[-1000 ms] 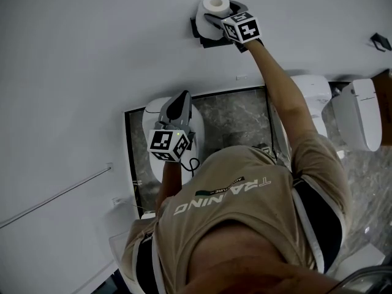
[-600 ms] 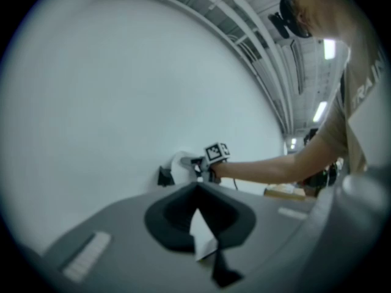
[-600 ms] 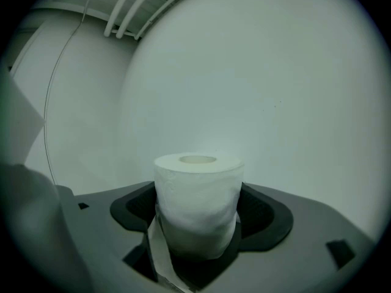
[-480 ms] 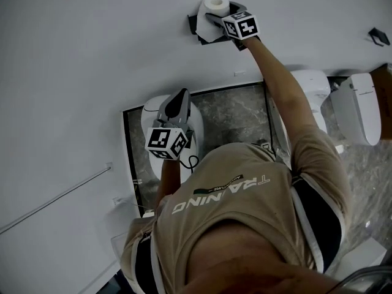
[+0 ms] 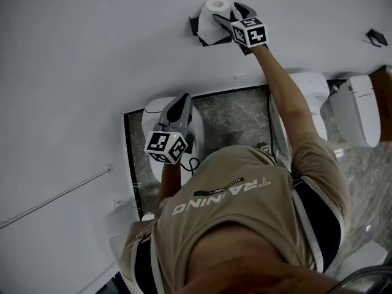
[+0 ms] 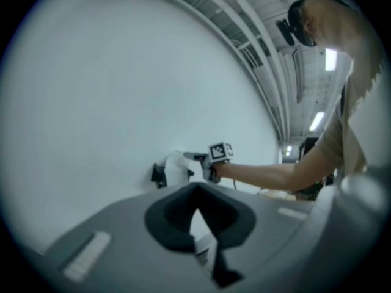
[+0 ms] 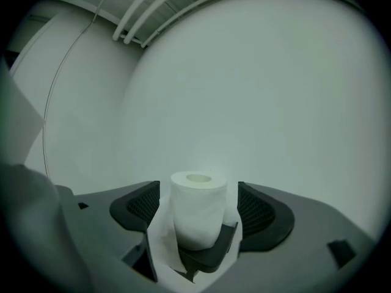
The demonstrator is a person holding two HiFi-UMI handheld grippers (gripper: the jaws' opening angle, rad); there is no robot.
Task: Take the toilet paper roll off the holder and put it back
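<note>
Standing on its holder (image 7: 211, 256), which is partly hidden by a hanging sheet (image 7: 160, 240), the toilet paper roll (image 7: 197, 215) is flanked, untouched, by the fingers of the right gripper (image 5: 228, 15), spread wider than before. The fingers of the left gripper (image 6: 199, 223) are closed on nothing.

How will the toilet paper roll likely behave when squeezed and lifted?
Probably light and soft: the toilet paper roll is wound paper round a hollow core, so the right gripper may dent it. Its loose sheet hangs limp and would likely trail. Laid on its side, it could roll.
</note>
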